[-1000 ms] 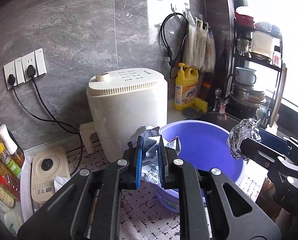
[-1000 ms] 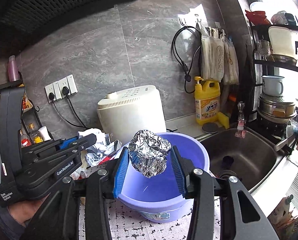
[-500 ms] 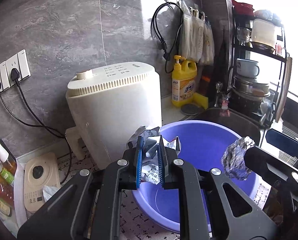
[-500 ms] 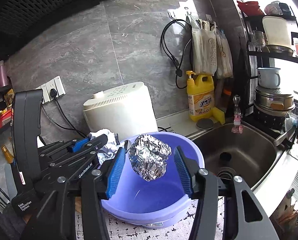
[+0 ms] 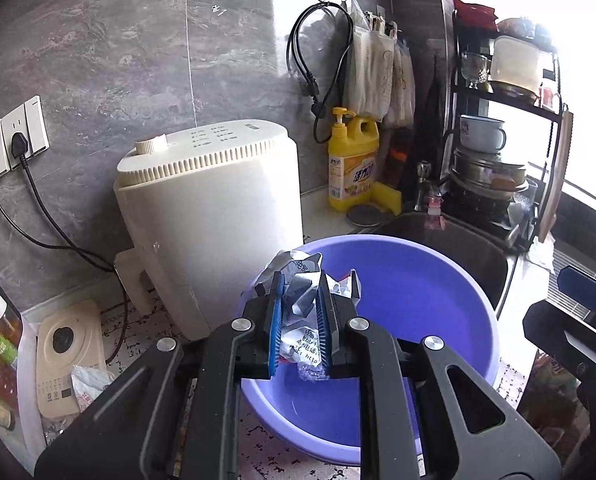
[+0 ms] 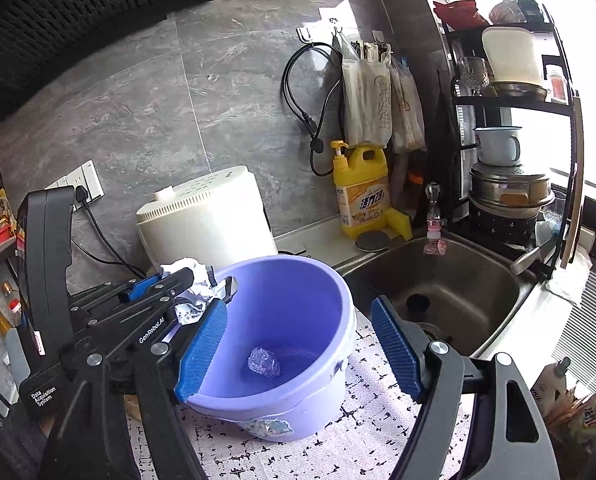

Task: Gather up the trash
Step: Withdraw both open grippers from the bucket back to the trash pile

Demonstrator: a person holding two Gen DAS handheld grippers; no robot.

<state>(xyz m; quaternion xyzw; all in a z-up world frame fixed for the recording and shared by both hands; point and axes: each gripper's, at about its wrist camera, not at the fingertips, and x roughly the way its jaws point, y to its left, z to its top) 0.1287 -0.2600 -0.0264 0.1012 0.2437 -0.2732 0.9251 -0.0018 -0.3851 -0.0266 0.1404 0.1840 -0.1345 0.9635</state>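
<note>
My left gripper [image 5: 298, 280] hangs over the near-left rim of a purple plastic basin [image 5: 438, 280]. A crumpled printed wrapper [image 5: 300, 300] is between its blue pads. Its jaws are opening, and the pads still touch the wrapper. In the right wrist view the same wrapper [image 6: 194, 284] pokes out over the basin rim [image 6: 298, 264]. My right gripper [image 6: 298, 306] stands above the basin with its jaws opening wide and nothing between them. A crumpled foil ball [image 6: 264, 362] lies on the basin's bottom.
A white round-topped appliance [image 5: 210, 208] stands behind the basin, with its cord running to wall sockets. A yellow detergent bottle [image 5: 352, 168] and a steel sink [image 6: 450, 280] are to the right, beside a loaded dish rack [image 5: 498, 160]. A small white device [image 5: 64, 356] and bottles stand at the left.
My right gripper let go of the foil ball, which dropped to the basin's bottom. The left gripper moved forward over the basin rim with the wrapper, and its jaws parted slightly.
</note>
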